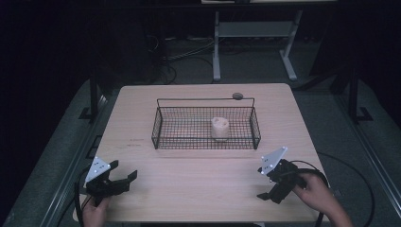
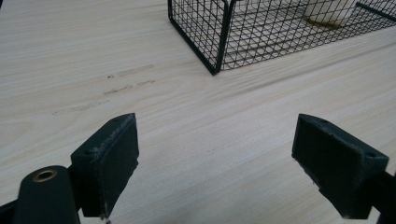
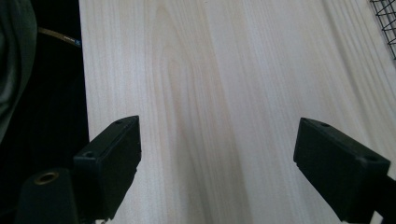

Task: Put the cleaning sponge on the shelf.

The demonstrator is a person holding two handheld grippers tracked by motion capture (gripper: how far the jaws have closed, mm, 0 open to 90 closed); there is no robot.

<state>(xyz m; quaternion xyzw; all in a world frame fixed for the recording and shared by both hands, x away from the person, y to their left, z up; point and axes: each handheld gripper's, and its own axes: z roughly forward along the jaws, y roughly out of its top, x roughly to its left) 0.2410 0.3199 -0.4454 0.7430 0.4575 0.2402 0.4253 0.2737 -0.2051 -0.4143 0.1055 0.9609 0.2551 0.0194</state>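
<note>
Both the left gripper (image 1: 124, 181) and the right gripper (image 1: 267, 185) rest near the table's front edge with jaws spread wide, holding nothing. The pale cup-like object (image 1: 220, 128) stands inside the wire basket (image 1: 206, 142), right of its middle. A good pick likely means the right gripper coming in over the basket's front wall and descending straight, jaws straddling the object clear of the mesh.

No legible text (anywhere)

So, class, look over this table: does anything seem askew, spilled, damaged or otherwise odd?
Nothing stands out. The wire basket sits square on the table with a pale cup-like object upright inside. The only blemish is a few faint scuff marks on the wood left of the basket.
</note>
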